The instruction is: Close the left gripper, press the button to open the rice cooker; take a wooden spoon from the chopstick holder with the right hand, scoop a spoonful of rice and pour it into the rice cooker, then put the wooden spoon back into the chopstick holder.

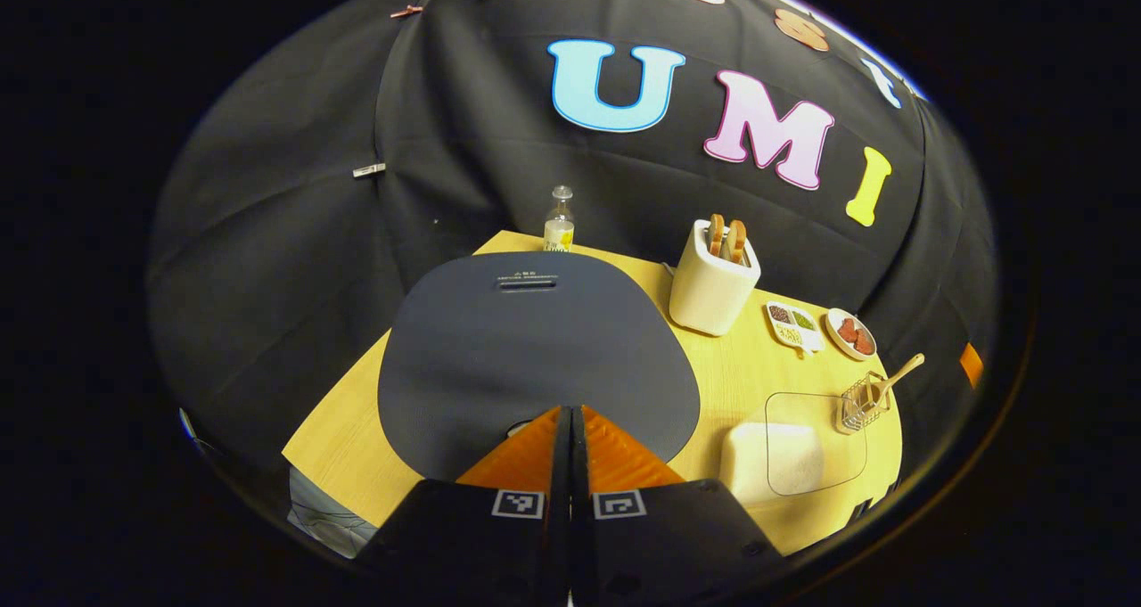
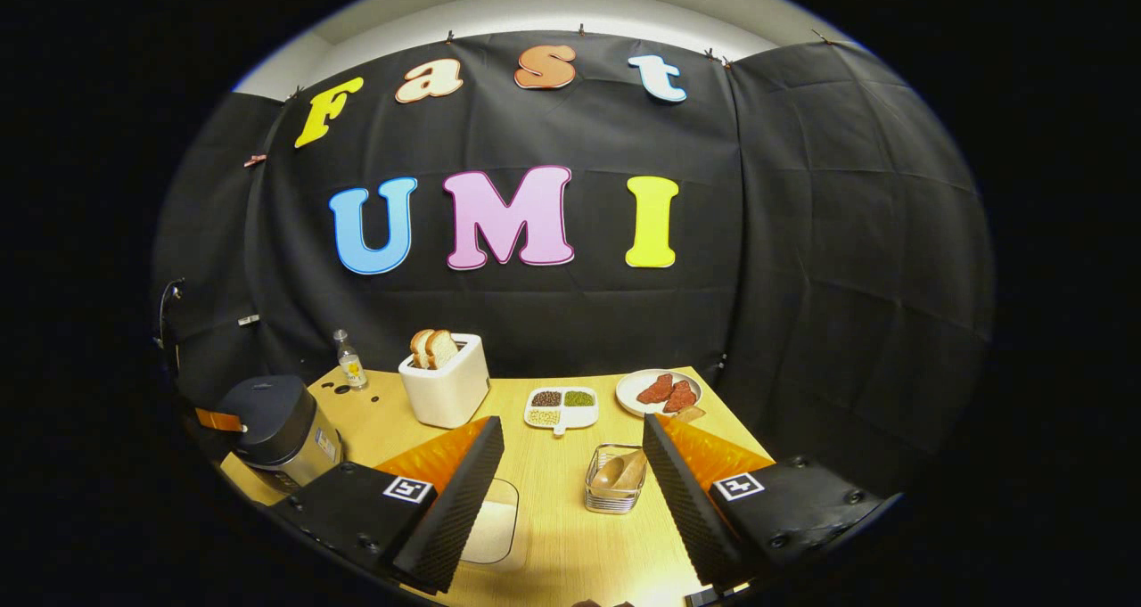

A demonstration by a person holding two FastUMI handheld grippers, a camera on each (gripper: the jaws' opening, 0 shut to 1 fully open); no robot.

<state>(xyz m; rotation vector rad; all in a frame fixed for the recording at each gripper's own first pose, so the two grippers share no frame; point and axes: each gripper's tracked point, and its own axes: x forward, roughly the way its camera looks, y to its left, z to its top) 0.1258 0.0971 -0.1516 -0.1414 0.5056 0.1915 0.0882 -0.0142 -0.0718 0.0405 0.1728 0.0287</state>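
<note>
The rice cooker's dark grey lid (image 1: 535, 348) lies shut right in front of my left gripper (image 1: 570, 411), whose fingers are shut together with nothing between them, tips at the lid's near edge. In the right gripper view the rice cooker (image 2: 272, 424) stands at the table's left end. My right gripper (image 2: 572, 422) is open and holds nothing, hovering above the table. Between its fingers and a little ahead stands the wire chopstick holder (image 2: 615, 479) with the wooden spoon (image 2: 619, 471) in it. The clear container of white rice (image 2: 495, 522) sits by its left finger.
A white toaster (image 2: 446, 380) with bread, a divided dish (image 2: 560, 406) of grains and a plate (image 2: 658, 390) of red food line the back of the wooden table (image 2: 570, 553). A small bottle (image 2: 350, 359) stands behind the cooker.
</note>
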